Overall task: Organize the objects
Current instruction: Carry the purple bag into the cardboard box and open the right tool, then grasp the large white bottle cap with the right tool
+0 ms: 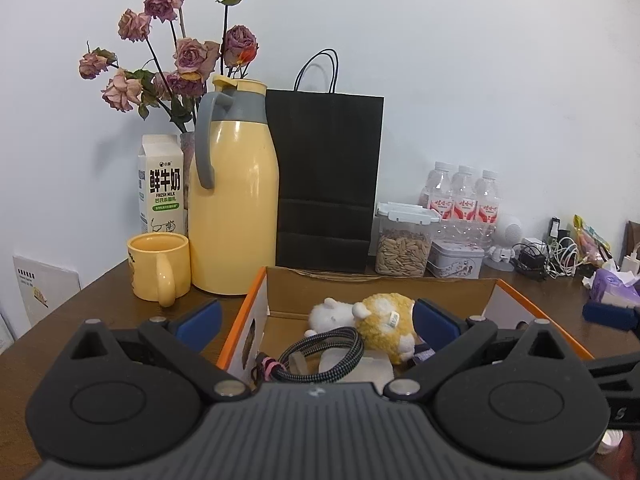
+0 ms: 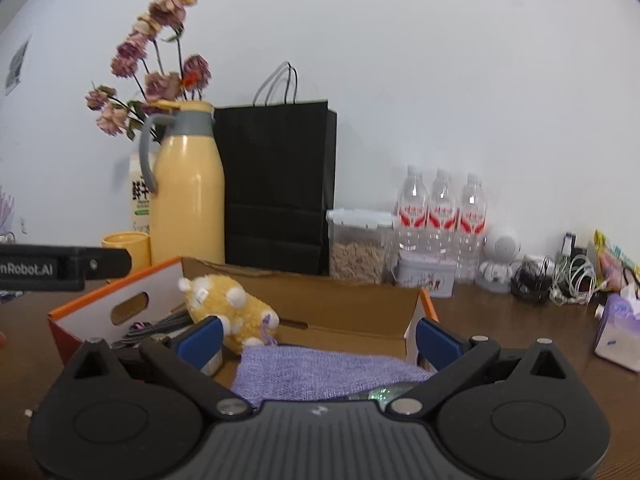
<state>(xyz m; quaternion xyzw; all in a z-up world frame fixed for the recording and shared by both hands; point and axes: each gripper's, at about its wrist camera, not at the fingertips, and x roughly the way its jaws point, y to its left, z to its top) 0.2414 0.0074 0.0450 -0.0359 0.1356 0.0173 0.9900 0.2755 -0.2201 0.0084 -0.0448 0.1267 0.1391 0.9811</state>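
both claws spread wide over an open cardboard box on the table

the left claw and right claw are released, nothing between their blue pads. the cardboard box, orange-edged, holds a yellow-and-white plush toy lying on its side, a coiled braided cable just beside it, and a purple knit cloth at the near end. behind the box stand a clear lidded container filled with seeds, a small tin, a black paper bag, a yellow jug and a yellow mug.
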